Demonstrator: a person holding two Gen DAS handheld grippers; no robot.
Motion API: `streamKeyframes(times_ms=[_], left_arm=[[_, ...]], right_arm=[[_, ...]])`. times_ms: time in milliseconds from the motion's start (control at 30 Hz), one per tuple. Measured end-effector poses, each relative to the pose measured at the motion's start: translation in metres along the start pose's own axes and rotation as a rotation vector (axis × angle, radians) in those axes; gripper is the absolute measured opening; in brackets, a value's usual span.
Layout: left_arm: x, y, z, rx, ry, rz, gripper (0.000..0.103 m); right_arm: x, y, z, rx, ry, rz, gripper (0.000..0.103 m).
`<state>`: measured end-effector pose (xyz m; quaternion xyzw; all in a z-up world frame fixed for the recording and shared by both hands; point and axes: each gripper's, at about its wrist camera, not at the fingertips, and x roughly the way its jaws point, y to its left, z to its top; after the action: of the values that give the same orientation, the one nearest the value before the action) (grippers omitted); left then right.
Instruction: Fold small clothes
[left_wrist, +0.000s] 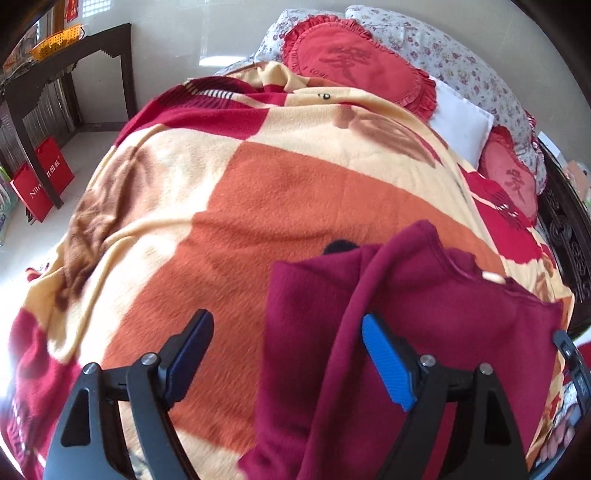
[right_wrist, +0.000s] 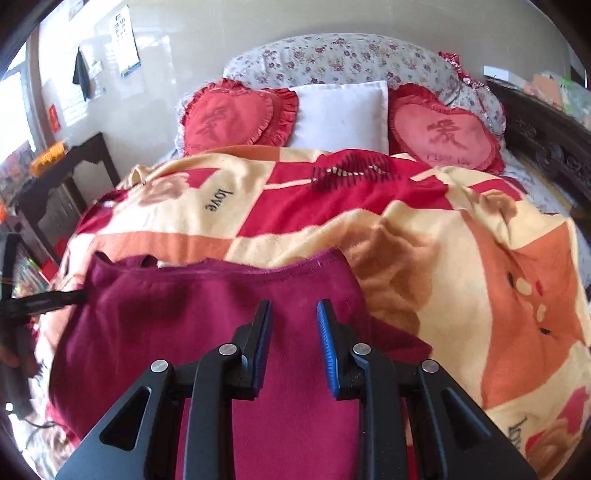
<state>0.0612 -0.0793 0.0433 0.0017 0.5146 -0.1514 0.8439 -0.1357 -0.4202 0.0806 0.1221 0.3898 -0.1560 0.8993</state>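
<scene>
A small maroon garment (left_wrist: 424, 306) lies on the patterned blanket (left_wrist: 258, 206), with a sleeve (left_wrist: 354, 317) folded across its body. My left gripper (left_wrist: 286, 321) is open above the garment's left edge, its jaws wide apart and empty. In the right wrist view the same maroon garment (right_wrist: 177, 306) lies spread below my right gripper (right_wrist: 293, 310), which is open with a narrower gap and holds nothing. The garment's neckline edge (right_wrist: 258, 267) faces the pillows. The left gripper's finger (right_wrist: 44, 301) pokes in at the far left.
The bed carries a red, orange and cream blanket (right_wrist: 480, 240). Two red heart cushions (right_wrist: 240, 116) and a white pillow (right_wrist: 343, 114) lie at the head. A dark wooden table (left_wrist: 44, 92) with an orange basket and red bags (left_wrist: 40, 184) stands left. A carved dark bed frame (right_wrist: 546, 140) runs along the right.
</scene>
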Motion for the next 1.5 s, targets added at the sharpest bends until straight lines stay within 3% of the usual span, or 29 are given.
streamKeyframes(times_ms=[133, 200, 267, 333, 400, 533, 600, 767, 900, 933, 1000, 1133, 1300, 1333, 1433, 1500], left_arm=[[-0.024, 0.017, -0.024, 0.005, -0.003, -0.016, 0.087], [-0.033, 0.025, -0.038, 0.0, 0.0, -0.025, 0.087], [-0.04, 0.032, -0.053, -0.005, 0.004, -0.028, 0.087], [-0.042, 0.036, -0.065, -0.005, 0.013, -0.03, 0.087], [-0.041, 0.039, -0.075, -0.017, 0.026, -0.042, 0.087], [-0.04, 0.042, -0.089, -0.037, 0.038, -0.063, 0.087], [-0.04, 0.043, -0.092, -0.044, 0.041, -0.067, 0.087], [-0.036, 0.049, -0.096, -0.071, 0.056, -0.09, 0.087], [-0.034, 0.05, -0.097, -0.074, 0.06, -0.099, 0.087], [-0.034, 0.051, -0.097, -0.073, 0.061, -0.103, 0.087], [-0.034, 0.052, -0.097, -0.076, 0.065, -0.111, 0.087], [-0.032, 0.056, -0.098, -0.098, 0.066, -0.132, 0.088], [-0.033, 0.056, -0.099, -0.096, 0.067, -0.144, 0.088], [-0.033, 0.056, -0.1, -0.096, 0.067, -0.145, 0.088], [-0.032, 0.056, -0.1, -0.097, 0.069, -0.143, 0.088], [-0.033, 0.055, -0.101, -0.098, 0.067, -0.142, 0.088]], right_arm=[[0.035, -0.012, -0.004, 0.043, 0.15, -0.016, 0.008], [0.026, -0.007, -0.001, 0.046, 0.134, -0.035, 0.008], [0.011, 0.009, 0.005, 0.047, 0.097, 0.002, 0.009], [0.0, 0.034, 0.01, 0.028, 0.075, 0.063, 0.017], [-0.006, 0.065, 0.013, -0.021, 0.073, 0.139, 0.018], [0.01, 0.139, 0.016, -0.109, 0.147, 0.307, 0.018], [0.022, 0.17, 0.015, -0.136, 0.177, 0.351, 0.018], [0.057, 0.24, 0.01, -0.205, 0.257, 0.4, 0.018], [0.083, 0.272, 0.003, -0.26, 0.309, 0.361, 0.017], [0.088, 0.276, 0.003, -0.275, 0.309, 0.341, 0.001], [0.084, 0.279, 0.003, -0.29, 0.265, 0.313, 0.0], [0.074, 0.286, 0.005, -0.313, 0.226, 0.357, 0.0], [0.102, 0.288, -0.006, -0.31, 0.318, 0.346, 0.0], [0.098, 0.285, -0.005, -0.297, 0.314, 0.361, 0.001], [0.085, 0.278, 0.002, -0.24, 0.311, 0.439, 0.025], [0.081, 0.28, 0.005, -0.252, 0.318, 0.414, 0.028]])
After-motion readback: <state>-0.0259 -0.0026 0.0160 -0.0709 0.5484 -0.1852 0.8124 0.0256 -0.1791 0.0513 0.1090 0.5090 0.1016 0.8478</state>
